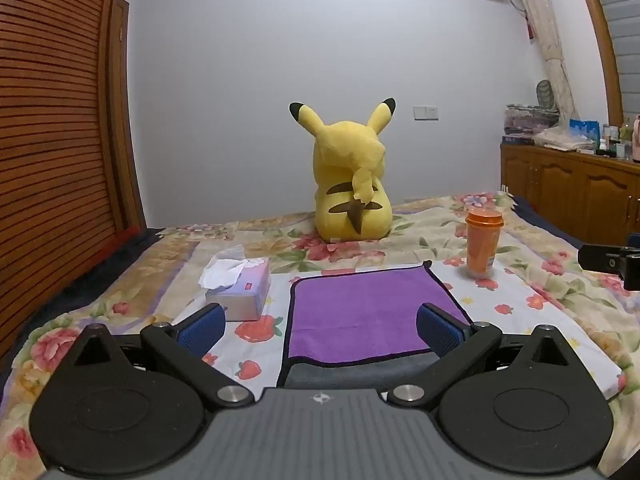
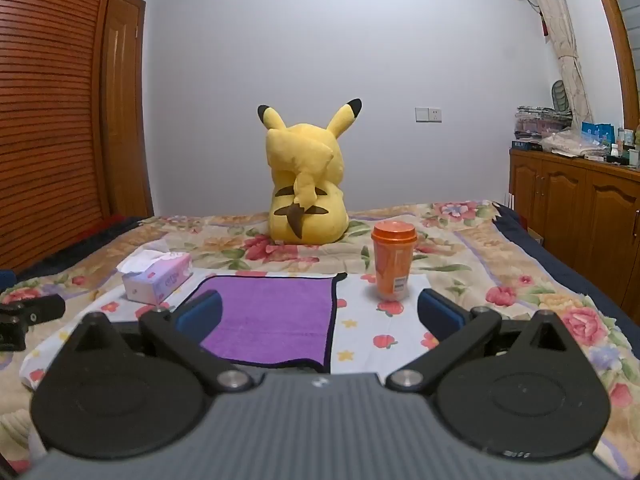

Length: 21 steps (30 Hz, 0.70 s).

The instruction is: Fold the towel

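Towel (image 1: 360, 312), plush purple square with black trim, flat, left tongs (image 1: 320, 330) and right tongs (image 2: 320, 318) spread wide, empty

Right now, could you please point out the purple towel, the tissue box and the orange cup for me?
purple towel (image 1: 360, 312), left wrist view, middle of its flat top.
tissue box (image 1: 244, 292), left wrist view, near side.
orange cup (image 2: 393, 270), right wrist view, body.

Yellow plush toy (image 1: 351, 184) sits upright at the far end of the bed w/ its back to the cameras, on a floral bedspread (image 1: 540, 240) (roses, plus a strawberry-print sheet nearer). Tissue box (image 1: 240, 288) lies front-left w/ a tissue sticking out; orange lidded cup (image 2: 394, 265) stands upright front-right. Wooden cabinet (image 2: 576, 208) along the right wall, cluttered on top.
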{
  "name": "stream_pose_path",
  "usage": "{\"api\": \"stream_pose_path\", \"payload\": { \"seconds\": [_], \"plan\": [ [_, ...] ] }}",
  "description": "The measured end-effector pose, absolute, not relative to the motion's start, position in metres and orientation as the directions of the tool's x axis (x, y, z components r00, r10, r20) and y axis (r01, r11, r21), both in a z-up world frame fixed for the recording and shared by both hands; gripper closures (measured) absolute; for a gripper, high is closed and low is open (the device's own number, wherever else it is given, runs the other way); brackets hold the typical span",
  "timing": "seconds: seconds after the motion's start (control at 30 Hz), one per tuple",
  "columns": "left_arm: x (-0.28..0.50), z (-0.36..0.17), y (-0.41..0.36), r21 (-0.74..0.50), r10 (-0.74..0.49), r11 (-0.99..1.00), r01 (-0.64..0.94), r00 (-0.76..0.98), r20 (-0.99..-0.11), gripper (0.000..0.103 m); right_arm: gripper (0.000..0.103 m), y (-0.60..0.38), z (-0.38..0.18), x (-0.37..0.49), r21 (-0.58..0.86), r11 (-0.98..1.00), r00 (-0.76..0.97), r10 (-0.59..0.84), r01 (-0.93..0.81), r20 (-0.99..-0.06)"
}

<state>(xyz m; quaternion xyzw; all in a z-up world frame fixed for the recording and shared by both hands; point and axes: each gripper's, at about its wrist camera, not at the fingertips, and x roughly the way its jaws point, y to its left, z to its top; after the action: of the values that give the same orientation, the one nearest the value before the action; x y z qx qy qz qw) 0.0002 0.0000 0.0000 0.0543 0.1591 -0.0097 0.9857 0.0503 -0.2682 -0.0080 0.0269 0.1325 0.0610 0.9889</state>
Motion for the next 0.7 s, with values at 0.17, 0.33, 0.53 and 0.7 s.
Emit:
{"api": "stream_pose_path", "payload": {
  "seconds": [0.17,0.33,0.53,0.7],
  "plan": [
    [0.0006,-0.0001,0.0001,0.1,-0.003,0.994,0.037,0.949,-0.316,0.0,0.0,-0.2699,-0.0073,0.0501,0.073,0.99,0.957,0.132,-0.117,-0.259],
    [0.0002,0.0,-0.0002,0.102,-0.002,0.994,0.036,0.95,-0.313,0.0,0.0,-0.271,-0.009,0.0513,0.07,0.991,0.956,0.13,-0.115,-0.264],
    [0.0001,-0.0001,-0.0001,0.102,-0.003,0.994,0.036,0.95,-0.312,0.0,0.0,-0.2707,-0.0085,0.0513,0.067,0.991,0.956,0.128,-0.114,-0.264],
    [0.0002,-0.0001,-0.0001,0.102,-0.003,0.994,0.037,0.95,-0.312,0.0,0.0,-0.2707,-0.0084,0.0513,0.067,0.991,0.956,0.129,-0.116,-0.264]
  ]
}}
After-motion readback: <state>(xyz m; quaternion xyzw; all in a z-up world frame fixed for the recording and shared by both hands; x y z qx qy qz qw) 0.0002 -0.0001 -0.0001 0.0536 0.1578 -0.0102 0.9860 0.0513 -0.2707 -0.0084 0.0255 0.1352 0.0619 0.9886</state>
